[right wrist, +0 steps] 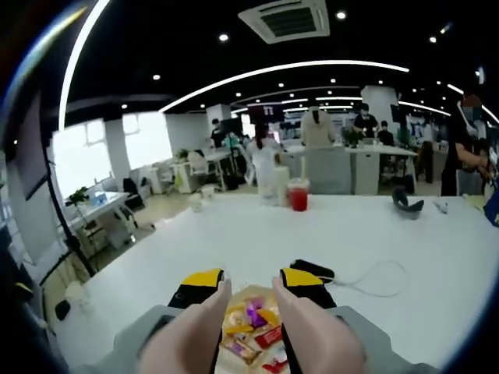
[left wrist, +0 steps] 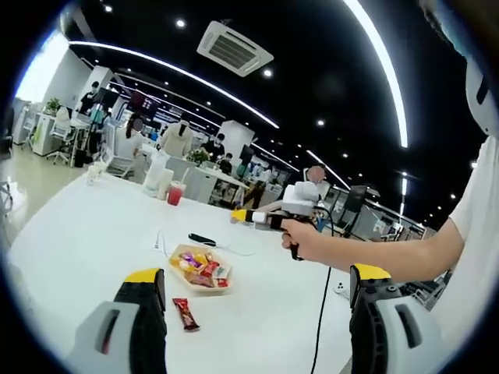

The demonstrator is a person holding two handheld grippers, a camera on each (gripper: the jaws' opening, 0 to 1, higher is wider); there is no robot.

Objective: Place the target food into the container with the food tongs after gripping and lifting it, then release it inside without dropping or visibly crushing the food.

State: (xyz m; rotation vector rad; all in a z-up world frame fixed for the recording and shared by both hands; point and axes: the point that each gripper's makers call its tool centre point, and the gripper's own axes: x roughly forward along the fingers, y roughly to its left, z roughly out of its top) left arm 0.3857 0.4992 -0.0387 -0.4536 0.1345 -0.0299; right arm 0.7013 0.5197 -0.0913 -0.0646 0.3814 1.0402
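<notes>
A shallow tan tray [left wrist: 173, 255] of wrapped snacks [left wrist: 204, 270] sits on the white table [left wrist: 78, 249]. A red snack bar [left wrist: 185, 313] lies on the table just in front of it. My left gripper [left wrist: 257, 276] stands wide open above the table's near side, with nothing between its jaws. In the left gripper view a hand holds my right gripper [left wrist: 238, 216] above and behind the tray. In the right gripper view, my right gripper [right wrist: 249, 282] points down at the tray [right wrist: 249, 291]. Beige food tongs [right wrist: 191, 331] lie along its jaws' inner sides, and the tong tips are apart over the snacks [right wrist: 253, 319].
A black object [left wrist: 201, 239] with a white cable [right wrist: 374, 280] lies behind the tray. A red drink cup [right wrist: 299, 195] and a white jug [left wrist: 156, 173] stand at the table's far edge. Desks, chairs and people are beyond it. A black cable [left wrist: 321, 312] hangs from the right gripper.
</notes>
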